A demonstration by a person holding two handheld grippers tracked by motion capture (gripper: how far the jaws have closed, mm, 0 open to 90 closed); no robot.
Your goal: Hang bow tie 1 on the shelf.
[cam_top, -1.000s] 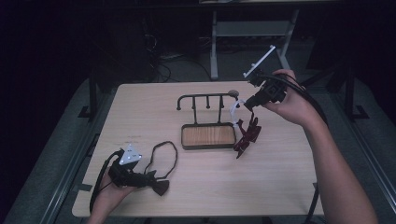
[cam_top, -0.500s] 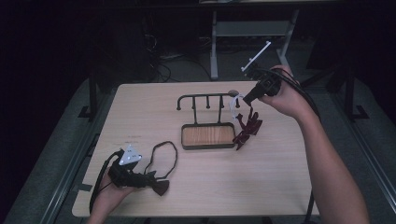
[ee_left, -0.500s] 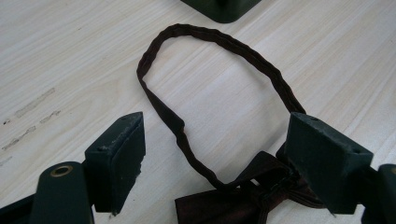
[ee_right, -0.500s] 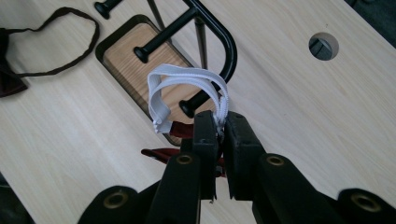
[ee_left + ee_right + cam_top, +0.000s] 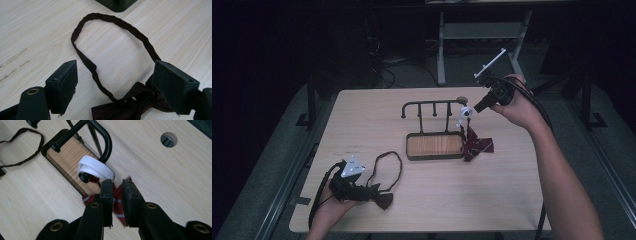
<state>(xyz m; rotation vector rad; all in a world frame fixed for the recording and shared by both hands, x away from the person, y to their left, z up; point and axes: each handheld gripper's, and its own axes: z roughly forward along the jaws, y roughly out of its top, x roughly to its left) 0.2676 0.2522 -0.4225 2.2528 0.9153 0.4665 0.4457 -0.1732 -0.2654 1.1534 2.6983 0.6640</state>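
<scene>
Near first, 7 o'clock on table (image 5: 452,200): left gripper (image 5: 113,82) parked, jaws wide apart, straddling brown tie (image 5: 120,110) without clamping. Right-hand jaw sits over the bow knot, strap loop runs out between the two. Risk here: any lift or twist snags the loop and drags the tie off the edge.

Centre: rack (image 5: 432,103), base flat, hooks bare except at the 3 o'clock end.

There: red tie (image 5: 477,146) hangs by white strap (image 5: 96,167), looped over the end knob, cloth pooling on the table beside the base.

Farthest, 1 o'clock: right gripper (image 5: 116,185), jaws just been opening, now a narrow slot, tips right behind the strap, nothing clearly pinched, red cloth showing through the gap.

Main risks: strap sits at the very tip, so pulling back before opening wider catches it and slips it off. Side pull could also tip the rack.
</scene>
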